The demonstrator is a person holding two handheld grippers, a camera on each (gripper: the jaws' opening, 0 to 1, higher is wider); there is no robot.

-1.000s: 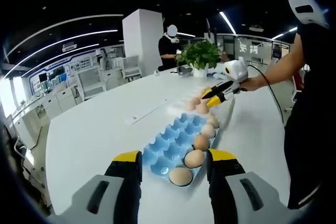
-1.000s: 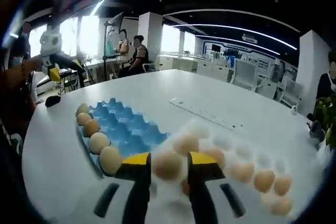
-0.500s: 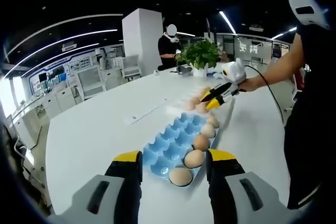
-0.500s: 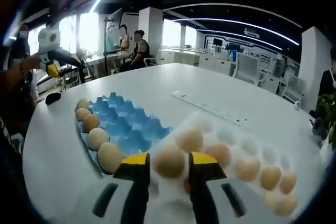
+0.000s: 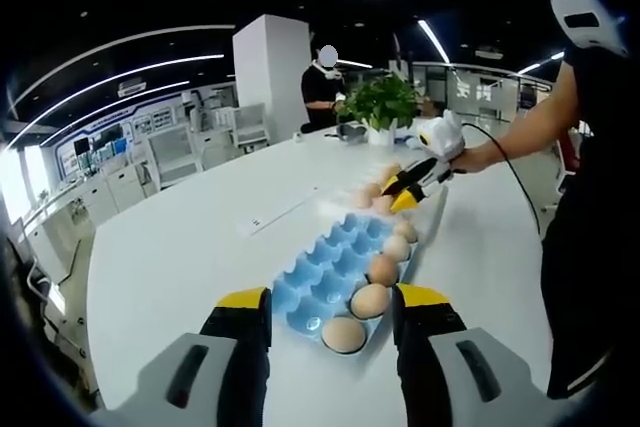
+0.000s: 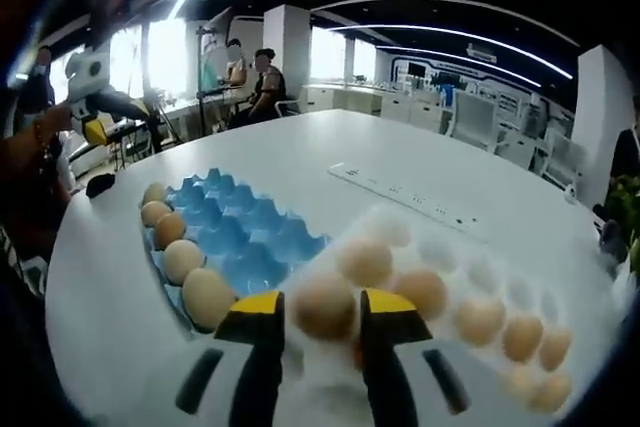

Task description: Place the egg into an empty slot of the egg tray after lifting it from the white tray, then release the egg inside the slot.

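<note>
Right gripper view: right gripper [image 6: 323, 309], jaws clamped on egg [image 6: 325, 305], sat over white tray [image 6: 440, 247], blue egg tray [image 6: 238, 237] just leftward; left gripper [image 5: 330, 312] open, idle.

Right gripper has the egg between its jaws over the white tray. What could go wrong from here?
1. The egg sits between the right gripper jaws; squeezing harder may crack it, looser and it may slip.
2. The blue egg tray already holds a row of eggs along its near edge; a low carry could knock them.
3. Neighbouring eggs in the white tray crowd the lift path.
</note>
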